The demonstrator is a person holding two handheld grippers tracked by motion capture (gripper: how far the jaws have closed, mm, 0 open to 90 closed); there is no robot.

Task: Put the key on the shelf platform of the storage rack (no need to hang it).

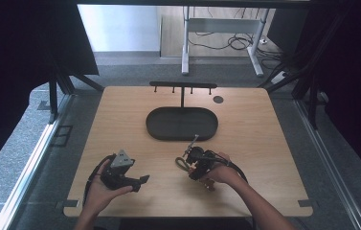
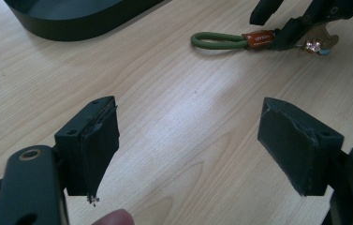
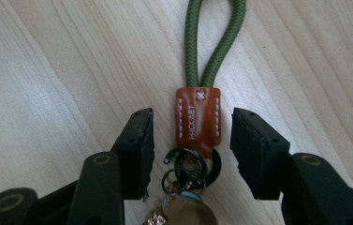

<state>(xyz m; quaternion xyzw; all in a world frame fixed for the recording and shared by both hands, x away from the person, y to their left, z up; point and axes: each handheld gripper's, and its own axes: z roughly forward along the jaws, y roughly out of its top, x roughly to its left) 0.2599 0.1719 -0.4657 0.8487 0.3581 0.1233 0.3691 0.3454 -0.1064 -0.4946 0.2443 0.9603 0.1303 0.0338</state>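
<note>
A keychain lies flat on the wooden table [image 1: 245, 143]: an olive-green cord loop [image 3: 214, 42], a brown leather tag [image 3: 197, 117], a black ring [image 3: 190, 164] and keys below it. My right gripper [image 3: 193, 129] is open, with one jaw on each side of the leather tag and a gap on both sides. In the high view the right gripper [image 1: 191, 164] points left at the keychain [image 1: 182, 163]. My left gripper [image 2: 188, 122] is open with bare table between its jaws. It is held low at the front left [image 1: 140, 181], facing the keychain [image 2: 230, 40] from a distance.
A black oval tray [image 1: 155, 130] sits at the table's middle back, with a black T-shaped hook rack [image 1: 183, 86] standing behind it. A small black disc [image 1: 218, 99] lies near the back right. Bare wood lies between the two grippers.
</note>
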